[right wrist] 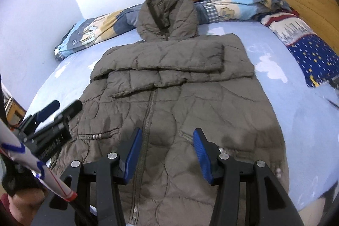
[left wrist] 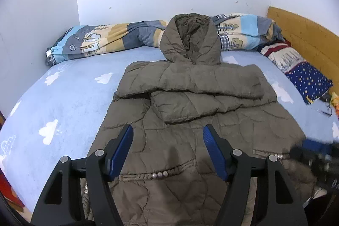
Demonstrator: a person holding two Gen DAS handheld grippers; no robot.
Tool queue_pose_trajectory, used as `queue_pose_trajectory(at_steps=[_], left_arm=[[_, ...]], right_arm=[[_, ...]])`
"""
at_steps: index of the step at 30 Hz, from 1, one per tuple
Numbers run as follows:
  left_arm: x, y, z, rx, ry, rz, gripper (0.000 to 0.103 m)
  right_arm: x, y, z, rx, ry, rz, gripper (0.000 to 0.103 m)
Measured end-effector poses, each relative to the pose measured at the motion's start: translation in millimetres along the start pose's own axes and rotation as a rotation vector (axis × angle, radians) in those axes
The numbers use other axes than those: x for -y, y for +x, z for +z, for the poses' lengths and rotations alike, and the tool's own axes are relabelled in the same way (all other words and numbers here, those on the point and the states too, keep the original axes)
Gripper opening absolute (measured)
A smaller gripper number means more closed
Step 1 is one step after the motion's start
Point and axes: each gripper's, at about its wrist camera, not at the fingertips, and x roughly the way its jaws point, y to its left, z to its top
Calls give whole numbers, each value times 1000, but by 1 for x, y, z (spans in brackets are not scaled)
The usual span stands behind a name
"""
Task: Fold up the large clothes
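Note:
A brown quilted hooded coat (left wrist: 182, 120) lies front-up on the bed, hood toward the wall, both sleeves folded across the chest. It also shows in the right wrist view (right wrist: 180, 99). My left gripper (left wrist: 168, 130) is open and empty above the coat's lower left part, near the left pocket. My right gripper (right wrist: 167, 133) is open and empty above the lower middle, beside the zipper (right wrist: 148, 115). The left gripper also shows at the left of the right wrist view (right wrist: 59, 107); the right one is a blur at the right edge of the left wrist view (left wrist: 313, 154).
The bed has a light blue cloud-print sheet (left wrist: 63, 103). A rolled patterned duvet (left wrist: 106, 39) lies along the white wall. A dark blue dotted pillow (left wrist: 307, 79) lies at the right by the wooden headboard (left wrist: 307, 35).

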Motion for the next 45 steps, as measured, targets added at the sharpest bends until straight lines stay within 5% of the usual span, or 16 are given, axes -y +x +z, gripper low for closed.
queue_pose_trajectory(at_steps=[9, 14, 19, 29, 33, 45], left_arm=[[-22, -4, 70, 35, -111, -34, 72], [-27, 31, 103, 36, -103, -32, 76], [-46, 84, 83, -52, -175, -60, 76], [-65, 119, 78, -42, -116, 29, 76], [-62, 132, 79, -53, -104, 2, 76], [-76, 151, 73, -82, -77, 40, 76]], right_arm=[[6, -40, 16, 0, 28, -10, 54], [1, -71, 82, 33, -3, 14, 55], [-7, -58, 164, 29, -46, 22, 60], [8, 102, 340, -6, 9, -36, 61], [16, 173, 399, -7, 31, -82, 61], [48, 319, 490, 33, 61, -204, 61]])
